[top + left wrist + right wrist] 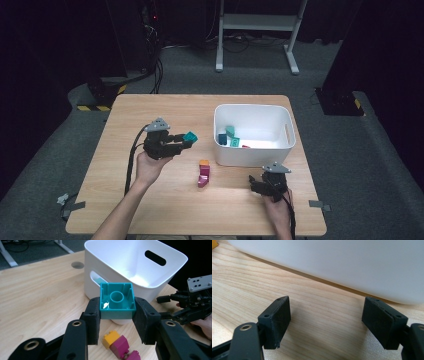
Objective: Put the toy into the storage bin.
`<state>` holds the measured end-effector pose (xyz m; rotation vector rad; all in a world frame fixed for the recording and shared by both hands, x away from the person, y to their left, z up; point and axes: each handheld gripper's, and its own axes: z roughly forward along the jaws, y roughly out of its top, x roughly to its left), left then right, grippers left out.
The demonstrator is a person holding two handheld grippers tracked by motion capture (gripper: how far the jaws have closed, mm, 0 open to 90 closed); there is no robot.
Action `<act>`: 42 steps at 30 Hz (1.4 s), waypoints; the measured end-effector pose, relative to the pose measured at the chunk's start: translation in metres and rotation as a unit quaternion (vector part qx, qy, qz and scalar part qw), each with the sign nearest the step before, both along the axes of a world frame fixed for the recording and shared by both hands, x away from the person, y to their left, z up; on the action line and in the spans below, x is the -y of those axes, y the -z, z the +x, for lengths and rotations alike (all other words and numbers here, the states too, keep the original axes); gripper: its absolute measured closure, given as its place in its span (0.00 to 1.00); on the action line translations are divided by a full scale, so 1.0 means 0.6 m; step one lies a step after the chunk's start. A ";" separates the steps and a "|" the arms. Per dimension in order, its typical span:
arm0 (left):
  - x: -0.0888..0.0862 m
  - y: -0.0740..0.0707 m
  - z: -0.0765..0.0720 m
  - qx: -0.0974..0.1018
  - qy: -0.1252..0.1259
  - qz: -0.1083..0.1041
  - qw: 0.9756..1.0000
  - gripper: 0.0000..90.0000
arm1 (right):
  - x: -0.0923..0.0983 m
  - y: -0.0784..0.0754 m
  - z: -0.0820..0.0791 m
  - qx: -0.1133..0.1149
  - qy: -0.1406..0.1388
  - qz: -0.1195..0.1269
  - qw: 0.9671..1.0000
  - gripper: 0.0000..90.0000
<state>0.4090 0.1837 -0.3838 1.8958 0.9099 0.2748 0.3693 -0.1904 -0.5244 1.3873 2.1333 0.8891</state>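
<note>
My left gripper [186,140] [117,312] is shut on a teal brick [190,136] [117,301], held above the table with its hollow underside facing the camera. It hangs left of the white bin [254,132] [130,262]. Below it lie an orange brick [204,163] [111,338] and magenta bricks [203,175] [122,346] on the table. My right gripper [255,183] [325,320] rests low near the bin's front wall [337,262], jaws open with nothing between them. It also appears at the right of the left gripper view [175,305].
Inside the bin lie several bricks, teal, blue and red [229,137]. The wooden table [150,210] has bare room at front and left. A white frame [257,22] stands on the floor beyond the table.
</note>
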 end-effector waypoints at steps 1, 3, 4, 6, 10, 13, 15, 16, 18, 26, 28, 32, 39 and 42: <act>0.000 -0.004 0.003 0.001 0.001 0.001 1.000 0.65 | 0.000 0.000 0.000 0.000 0.000 0.000 1.000 0.25; 0.000 -0.011 0.010 0.003 0.002 0.000 1.000 0.65 | 0.000 0.000 0.000 0.000 0.000 0.000 1.000 0.25; 0.000 -0.014 0.013 0.003 0.001 -0.002 1.000 0.65 | 0.000 0.000 0.000 0.000 0.000 0.000 1.000 0.25; -0.003 -0.020 0.020 0.002 0.000 -0.007 1.000 0.65 | 0.000 0.000 0.000 0.000 0.000 0.000 1.000 0.25; -0.005 -0.028 0.031 0.005 0.002 0.001 1.000 0.65 | 0.000 0.000 0.000 0.000 0.000 0.000 1.000 0.25; -0.007 -0.034 0.039 0.005 0.003 -0.001 1.000 0.65 | 0.000 0.000 0.000 0.000 0.000 0.000 1.000 0.25; -0.006 -0.038 0.043 0.008 0.004 -0.003 1.000 0.65 | 0.000 0.000 0.000 0.000 0.000 0.001 1.000 0.25; -0.005 -0.040 0.045 0.011 0.005 -0.006 1.000 0.65 | 0.000 0.000 0.000 0.000 0.000 0.000 1.000 0.25; -0.004 -0.042 0.047 0.011 0.008 -0.010 1.000 0.65 | 0.000 0.000 0.000 0.000 0.000 0.000 1.000 0.25; 0.003 -0.048 0.051 0.009 0.017 -0.011 1.000 0.65 | 0.000 0.000 0.000 0.000 0.000 0.000 1.000 0.25; 0.005 -0.051 0.054 0.011 0.017 -0.011 1.000 0.65 | 0.000 0.000 0.000 0.000 0.000 0.000 1.000 0.25; 0.007 -0.055 0.060 0.015 0.012 -0.021 1.000 0.65 | 0.000 0.000 0.000 0.000 0.000 0.000 1.000 0.25; 0.023 -0.060 0.070 0.017 0.021 -0.015 1.000 0.65 | 0.000 0.000 0.000 0.000 0.000 0.000 1.000 0.25; 0.032 -0.064 0.073 0.022 0.023 -0.018 0.999 0.65 | 0.000 0.000 0.000 0.000 0.000 0.000 1.000 0.25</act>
